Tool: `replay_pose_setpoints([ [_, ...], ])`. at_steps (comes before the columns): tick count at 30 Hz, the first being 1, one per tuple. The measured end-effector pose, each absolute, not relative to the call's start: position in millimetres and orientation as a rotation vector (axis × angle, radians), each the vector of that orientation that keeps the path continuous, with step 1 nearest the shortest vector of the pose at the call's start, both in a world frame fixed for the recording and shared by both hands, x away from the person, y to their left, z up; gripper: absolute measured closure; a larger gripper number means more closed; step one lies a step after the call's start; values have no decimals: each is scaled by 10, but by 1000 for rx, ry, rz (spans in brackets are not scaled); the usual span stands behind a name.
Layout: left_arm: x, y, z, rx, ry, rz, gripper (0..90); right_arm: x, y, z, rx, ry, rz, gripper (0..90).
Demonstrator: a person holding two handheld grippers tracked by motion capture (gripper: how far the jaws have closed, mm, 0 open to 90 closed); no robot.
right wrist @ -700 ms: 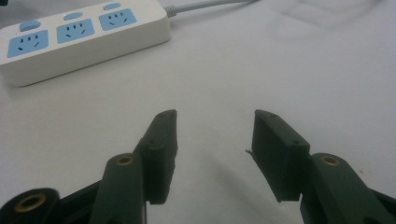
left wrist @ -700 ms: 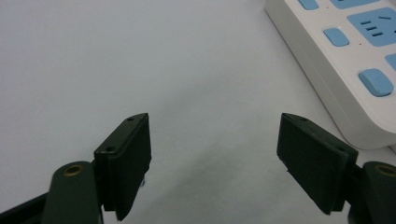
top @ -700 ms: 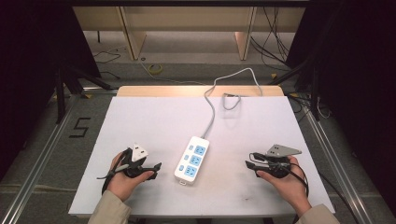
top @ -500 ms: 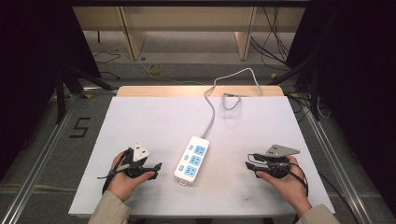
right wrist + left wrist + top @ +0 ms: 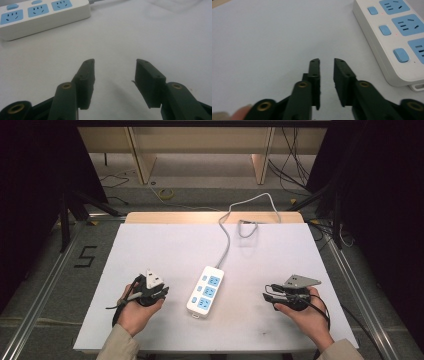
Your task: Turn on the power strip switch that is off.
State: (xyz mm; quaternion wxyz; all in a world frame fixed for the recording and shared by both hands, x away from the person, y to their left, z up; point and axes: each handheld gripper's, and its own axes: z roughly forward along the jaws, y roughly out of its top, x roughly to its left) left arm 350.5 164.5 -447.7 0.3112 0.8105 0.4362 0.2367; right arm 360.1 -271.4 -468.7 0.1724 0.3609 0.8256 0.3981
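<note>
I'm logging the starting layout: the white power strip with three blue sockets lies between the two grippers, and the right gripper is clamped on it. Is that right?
Not quite. The power strip does lie between the left gripper and the right gripper, but the right gripper holds nothing: the right gripper view shows its jaws apart over bare table, with the strip lying well clear of them.

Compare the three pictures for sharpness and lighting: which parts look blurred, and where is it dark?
High view: table evenly lit, surroundings dark, power strip fairly sharp. Left gripper view: left gripper soft, a blurred fingertip at the bottom edge. Right gripper view: right gripper and strip both soft.
</note>
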Motion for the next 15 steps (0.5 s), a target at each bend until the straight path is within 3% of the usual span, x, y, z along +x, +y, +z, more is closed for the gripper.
replay_pose_setpoints([
  [3,3510,1634,-4451,2154,1178,578,895,3602,-2710,-4688,1025,2344,1129,509],
  [15,3538,1532,-4349,2180,1239,481,896,3601,-2704,-4682,1028,2350,1125,499],
])
